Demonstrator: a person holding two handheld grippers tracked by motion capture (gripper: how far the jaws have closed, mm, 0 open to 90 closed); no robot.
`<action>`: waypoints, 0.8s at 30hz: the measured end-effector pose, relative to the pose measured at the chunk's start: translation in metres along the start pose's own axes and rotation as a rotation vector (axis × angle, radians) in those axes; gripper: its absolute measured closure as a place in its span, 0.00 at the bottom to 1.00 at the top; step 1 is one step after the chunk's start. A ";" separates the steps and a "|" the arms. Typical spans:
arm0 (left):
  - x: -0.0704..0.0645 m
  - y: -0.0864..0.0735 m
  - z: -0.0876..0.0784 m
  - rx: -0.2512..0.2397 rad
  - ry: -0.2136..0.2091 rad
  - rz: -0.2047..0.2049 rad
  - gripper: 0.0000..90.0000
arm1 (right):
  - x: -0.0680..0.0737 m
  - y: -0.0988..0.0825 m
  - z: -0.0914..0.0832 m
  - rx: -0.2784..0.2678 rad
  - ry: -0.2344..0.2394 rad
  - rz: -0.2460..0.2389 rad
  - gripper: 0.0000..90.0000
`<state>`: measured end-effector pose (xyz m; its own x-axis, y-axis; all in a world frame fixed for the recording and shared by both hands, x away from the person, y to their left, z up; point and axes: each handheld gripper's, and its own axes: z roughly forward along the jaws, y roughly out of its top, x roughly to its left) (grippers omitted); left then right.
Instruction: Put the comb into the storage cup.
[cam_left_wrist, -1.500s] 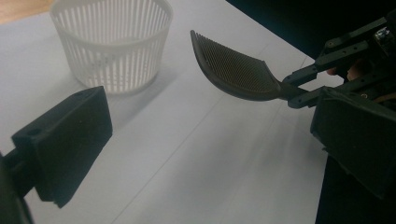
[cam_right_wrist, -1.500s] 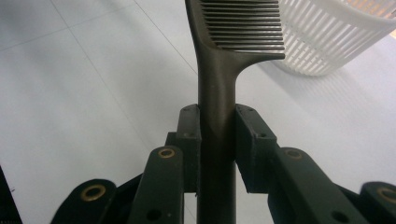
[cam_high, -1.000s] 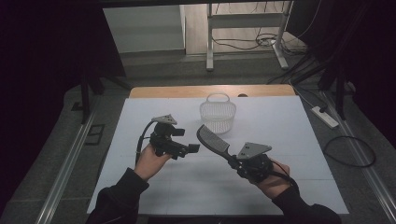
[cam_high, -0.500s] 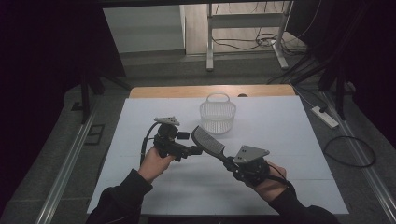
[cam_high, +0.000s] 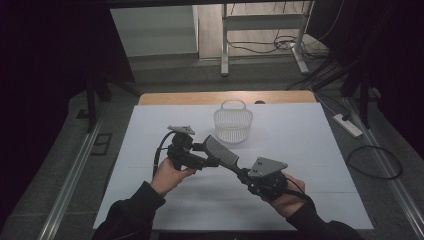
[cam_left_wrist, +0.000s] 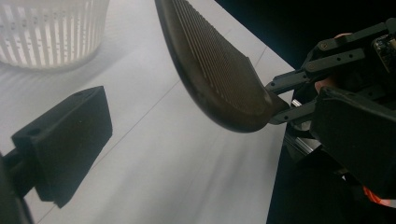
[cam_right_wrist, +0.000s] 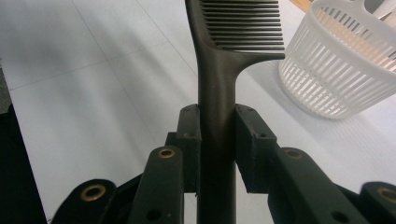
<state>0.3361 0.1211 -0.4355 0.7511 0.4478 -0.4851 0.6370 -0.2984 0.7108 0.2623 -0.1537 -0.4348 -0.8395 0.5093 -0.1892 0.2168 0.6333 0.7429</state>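
Holding the dark comb (cam_right_wrist: 219, 79) by its handle, my right gripper (cam_right_wrist: 218, 135) had its two jaws clamped on either side of the stem, with the toothed head rising toward the top centre of that view. In the high view the comb (cam_high: 221, 151) sat in mid-frame, lifted above the white table (cam_high: 320, 150) and slanting up and left from my right gripper (cam_high: 245, 173) toward my left gripper (cam_high: 209, 161), which was just beside the comb's head. From the left gripper view the comb (cam_left_wrist: 215, 74) crossed the upper middle of the frame, and only one black jaw showed at lower left with nothing between the jaws, so I judged that gripper open and not yet on the comb. The white basket (cam_high: 233, 121) stood above centre, near the comb but apart from it. I judged the pick-up done; the comb was not yet in the basket.
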 end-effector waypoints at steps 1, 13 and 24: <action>0.000 0.000 0.000 0.001 -0.005 -0.002 0.00 | 0.000 0.000 0.000 -0.001 0.000 0.000 0.80; 0.003 -0.001 -0.003 0.010 -0.116 -0.070 0.55 | 0.001 0.000 0.001 -0.002 -0.017 -0.013 0.80; 0.011 -0.004 -0.004 -0.014 -0.230 -0.164 0.84 | 0.002 -0.001 0.003 0.006 -0.009 -0.016 0.80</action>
<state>0.3412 0.1305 -0.4412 0.6587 0.2858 -0.6960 0.7522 -0.2253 0.6193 0.2620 -0.1516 -0.4378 -0.8385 0.5041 -0.2070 0.2059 0.6448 0.7361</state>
